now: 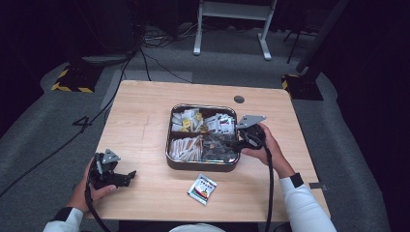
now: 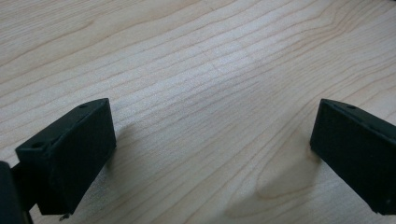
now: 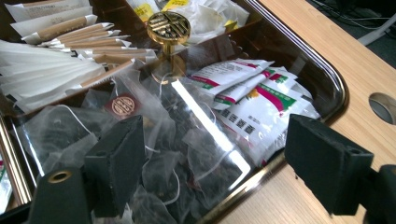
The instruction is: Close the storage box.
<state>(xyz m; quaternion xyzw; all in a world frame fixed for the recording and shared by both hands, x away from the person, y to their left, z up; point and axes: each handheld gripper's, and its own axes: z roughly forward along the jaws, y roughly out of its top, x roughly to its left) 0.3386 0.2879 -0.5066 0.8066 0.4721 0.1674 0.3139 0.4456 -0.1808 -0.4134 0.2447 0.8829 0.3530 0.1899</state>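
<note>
A dark metal tray (image 1: pixel 168 145) with several compartments stands mid-table, full of sachets. My right gripper (image 1: pixel 235 143) hovers open over its near-right compartment. In the right gripper view the jaws of that gripper (image 3: pixel 219 163) straddle a heap of clear tea bags (image 3: pixel 187 154), with nothing held between them. White sachets with green and pink print (image 3: pixel 254 95) lie just beyond. A loose white and green sachet (image 1: pixel 202 188) lies on the table in front of the tray. My left gripper (image 1: pixel 126 177) rests open at the near-left, its jaws (image 2: pixel 210 154) wide apart over bare wood.
A gold knob (image 3: pixel 168 28) rises from the tray's middle divider. Paper-wrapped sticks (image 3: pixel 60 51) fill the near-left compartment. A round cable hole (image 1: pixel 239 99) sits in the tabletop behind the tray. Cables and a stand's legs (image 1: pixel 232 29) are on the floor beyond.
</note>
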